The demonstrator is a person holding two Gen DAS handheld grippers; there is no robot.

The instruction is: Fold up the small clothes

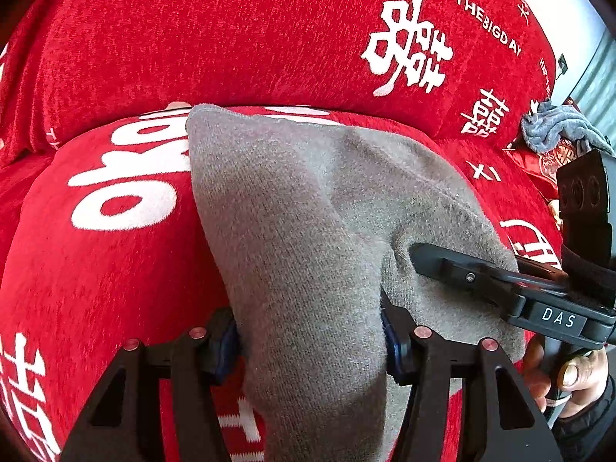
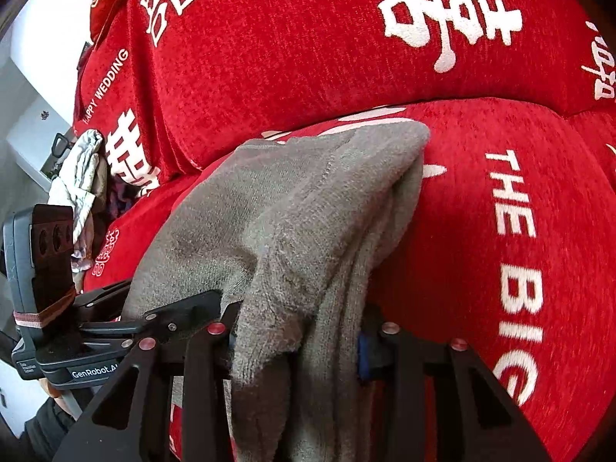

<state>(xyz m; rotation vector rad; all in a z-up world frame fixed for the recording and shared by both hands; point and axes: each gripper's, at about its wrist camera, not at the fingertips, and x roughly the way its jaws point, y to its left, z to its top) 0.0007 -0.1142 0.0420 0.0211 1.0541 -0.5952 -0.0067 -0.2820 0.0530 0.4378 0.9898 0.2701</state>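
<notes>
A small grey knitted garment [image 1: 308, 208] lies stretched over the red sofa seat [image 1: 115, 269], its far end flat near the backrest. My left gripper [image 1: 312, 346] is shut on its near edge, and the cloth bunches between the blue pads. My right gripper [image 2: 296, 346] is shut on the same grey garment [image 2: 292, 200], which folds over itself and hangs down between the fingers. In the left wrist view the right gripper's fingers [image 1: 454, 269] press into the cloth from the right. In the right wrist view the left gripper [image 2: 184, 312] bites the cloth at the left.
The red sofa backrest [image 1: 231, 46] with white lettering rises right behind the garment. A pile of other grey clothes [image 1: 558, 127] lies at the sofa's end, also in the right wrist view [image 2: 81, 177]. A white wall [image 2: 30, 88] lies beyond.
</notes>
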